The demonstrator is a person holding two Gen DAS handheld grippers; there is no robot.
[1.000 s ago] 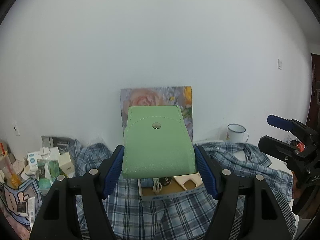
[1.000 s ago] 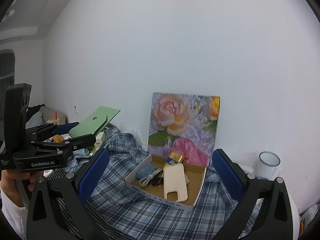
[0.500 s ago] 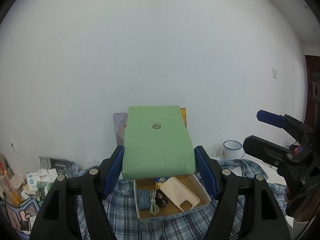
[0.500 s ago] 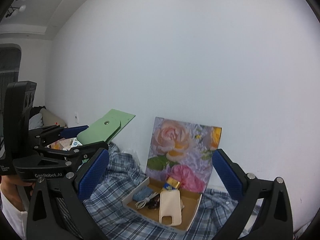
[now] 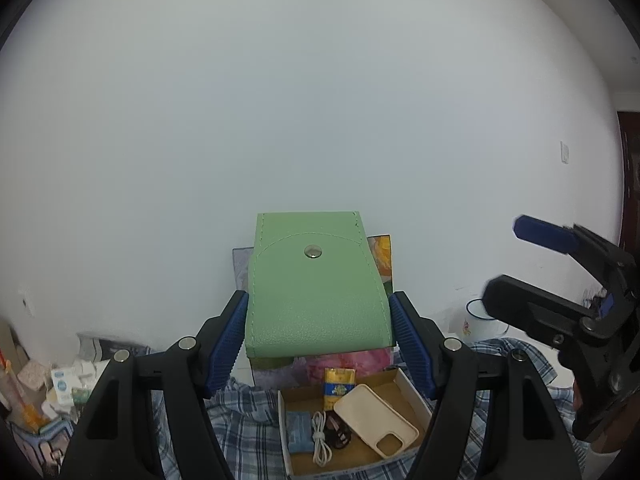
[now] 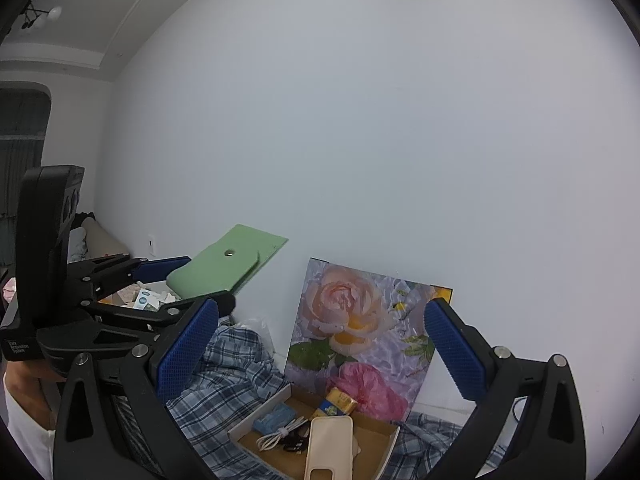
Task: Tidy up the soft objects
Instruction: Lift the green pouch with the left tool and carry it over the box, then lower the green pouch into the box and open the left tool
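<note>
While our left gripper (image 5: pixel 318 340) clamps the green pouch (image 5: pixel 316 288) between its pads, our right gripper (image 6: pixel 320 352) gapes empty.

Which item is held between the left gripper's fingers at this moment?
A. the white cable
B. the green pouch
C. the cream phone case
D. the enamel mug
B: the green pouch sits clamped between the left gripper's blue pads, raised above the box, where the phone case and cable lie.
</note>
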